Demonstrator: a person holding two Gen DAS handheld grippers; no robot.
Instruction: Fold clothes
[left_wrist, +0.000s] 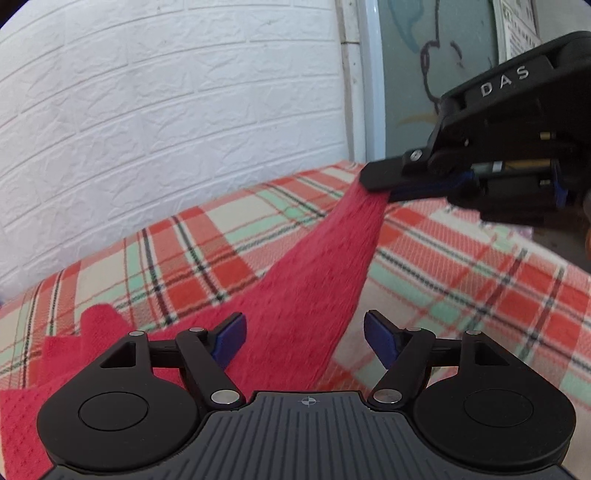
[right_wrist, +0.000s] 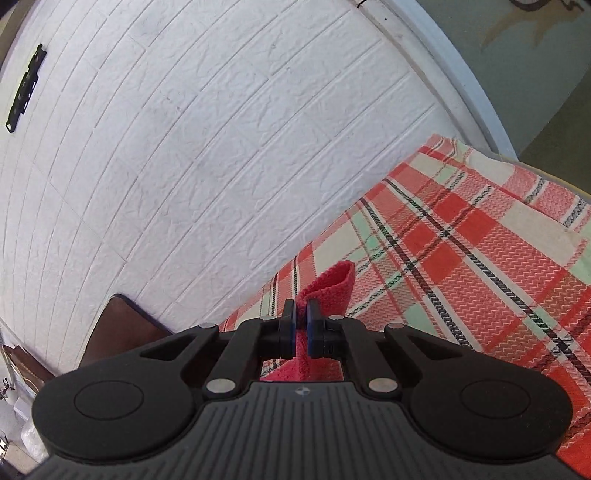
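The red knit garment (left_wrist: 314, 266) stretched up off the plaid blanket (left_wrist: 461, 266), one end pinched between the pressed-together fingers of the right gripper (right_wrist: 301, 326), a small loop of cloth poking beyond their tips. The left gripper (left_wrist: 304, 338) hung over the garment's lower part, fingers spread wide, gripping nothing. A white brick-pattern wall (left_wrist: 166, 110) stood behind.

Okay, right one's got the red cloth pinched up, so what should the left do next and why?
Probably close the left gripper on the red cloth. Its fingers are open with the stretched cloth running between them, while the right gripper holds the far end lifted above the plaid blanket.
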